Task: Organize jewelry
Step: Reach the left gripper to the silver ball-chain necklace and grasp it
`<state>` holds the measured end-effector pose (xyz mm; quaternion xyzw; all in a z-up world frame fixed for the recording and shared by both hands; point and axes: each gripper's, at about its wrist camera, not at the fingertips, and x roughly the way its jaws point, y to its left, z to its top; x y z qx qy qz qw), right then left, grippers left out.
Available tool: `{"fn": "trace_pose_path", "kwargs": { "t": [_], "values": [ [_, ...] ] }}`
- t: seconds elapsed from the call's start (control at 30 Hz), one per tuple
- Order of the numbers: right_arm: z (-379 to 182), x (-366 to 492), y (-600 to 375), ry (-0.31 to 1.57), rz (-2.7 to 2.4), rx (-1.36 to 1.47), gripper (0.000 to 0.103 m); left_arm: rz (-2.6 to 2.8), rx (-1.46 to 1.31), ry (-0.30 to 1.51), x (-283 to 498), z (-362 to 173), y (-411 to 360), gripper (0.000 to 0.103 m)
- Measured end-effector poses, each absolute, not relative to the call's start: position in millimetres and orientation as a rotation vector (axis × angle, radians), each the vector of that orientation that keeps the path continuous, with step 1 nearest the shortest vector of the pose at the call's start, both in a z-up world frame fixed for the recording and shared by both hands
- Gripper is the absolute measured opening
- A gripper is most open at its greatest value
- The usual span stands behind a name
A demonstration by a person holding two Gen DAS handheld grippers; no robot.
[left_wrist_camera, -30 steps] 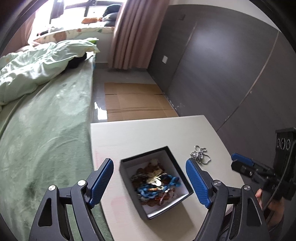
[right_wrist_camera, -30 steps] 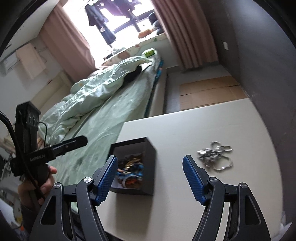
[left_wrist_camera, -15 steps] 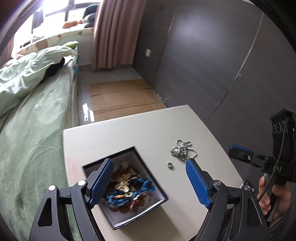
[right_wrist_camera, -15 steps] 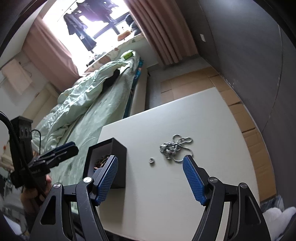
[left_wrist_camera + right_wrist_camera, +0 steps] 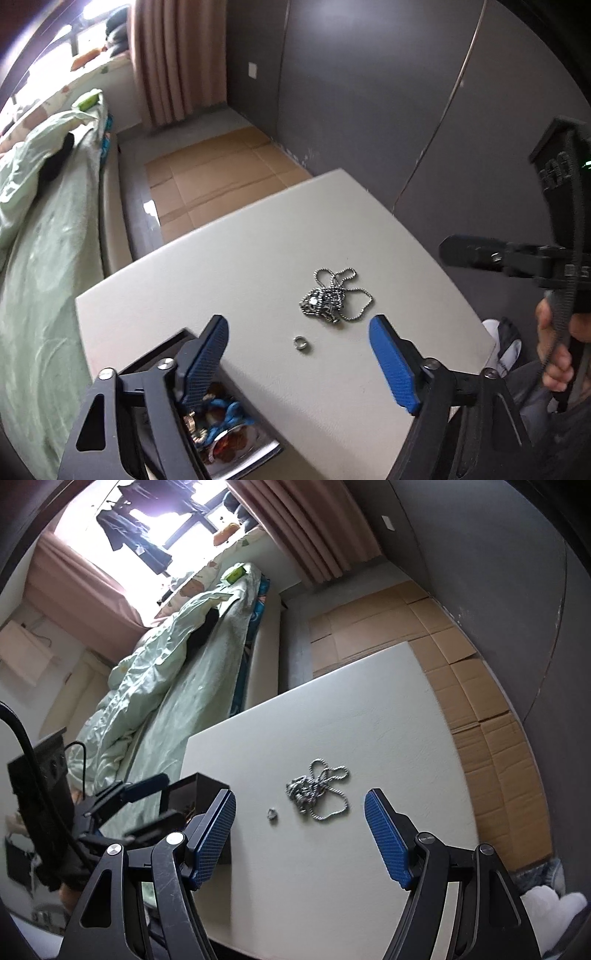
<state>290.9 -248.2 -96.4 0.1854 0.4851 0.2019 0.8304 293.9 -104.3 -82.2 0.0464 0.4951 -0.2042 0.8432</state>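
Observation:
A tangled silver ball chain [image 5: 330, 297] [image 5: 316, 790] lies on the white table [image 5: 229, 273] [image 5: 369, 709], with a small silver ring [image 5: 301, 342] [image 5: 272, 814] just in front of it. A black box [image 5: 243, 448] [image 5: 201, 786] holds blue, brown and gold jewelry at the table's left side. My left gripper [image 5: 299, 334] hovers above the ring, its jaws closing slightly with nothing pressed between them; its left finger overlaps the box. My right gripper [image 5: 301, 805] hangs open over the ring and chain, touching neither.
A bed with a pale green cover [image 5: 33, 236] [image 5: 159, 686] runs along the table's left side. Flattened cardboard [image 5: 218, 181] [image 5: 458, 642] covers the floor beyond, below a dark wall. A hand [image 5: 554, 339] holds the right gripper's handle at the table's right edge.
Both grippers have swung right, away from the box and onto the chain and ring. The box has slid to the lower left of the left wrist view.

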Motion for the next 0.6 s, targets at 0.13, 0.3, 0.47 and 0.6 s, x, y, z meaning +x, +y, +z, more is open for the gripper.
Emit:
{"fn": "trace_pose_path", "kwargs": {
  "t": [0.13,0.3,0.47,0.6],
  "values": [
    [-103,288,-261,1.017,0.417,0.425,0.073,-0.420,0.084,1.117,310,-101,-118,0.071],
    [-107,285,-287,1.008,0.376,0.529,0.073,-0.398,0.038,1.200,326,-123,-132,0.067],
    [-109,281,-309,0.995,0.341,0.577,0.073,-0.342,0.004,1.243,337,-137,-141,0.067],
    [-114,280,-321,0.999,0.311,0.610,0.073,-0.285,0.005,1.261,343,-145,-147,0.067]
  ]
}}
